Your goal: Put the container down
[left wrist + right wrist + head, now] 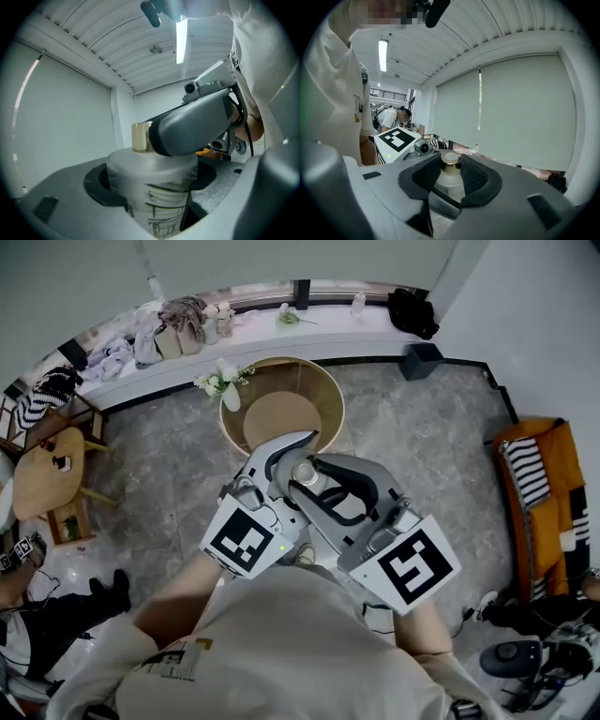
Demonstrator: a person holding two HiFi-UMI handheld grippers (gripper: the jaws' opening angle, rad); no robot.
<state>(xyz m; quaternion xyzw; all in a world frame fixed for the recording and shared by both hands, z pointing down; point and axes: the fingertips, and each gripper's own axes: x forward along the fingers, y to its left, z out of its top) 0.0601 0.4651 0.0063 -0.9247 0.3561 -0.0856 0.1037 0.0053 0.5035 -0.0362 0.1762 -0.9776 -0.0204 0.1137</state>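
Observation:
A frosted white container (305, 474) with a gold cap is held in the air in front of the person's chest, above the floor. My left gripper (281, 457) is shut on its printed body (157, 192), which fills the gap between the jaws. The gold cap (140, 137) stands above the body. My right gripper (325, 486) reaches across from the right and its dark pads (474, 177) close on the gold cap (451, 161). One jaw of the right gripper (192, 126) lies across the container's top in the left gripper view. The container's lower part is hidden.
A round wooden table (323, 390) stands just beyond the grippers, with a white vase of flowers (228, 390) at its left rim. A cluttered ledge (187, 329) runs along the back. An orange chair (544, 488) is at the right, a small wooden table (47, 474) at the left.

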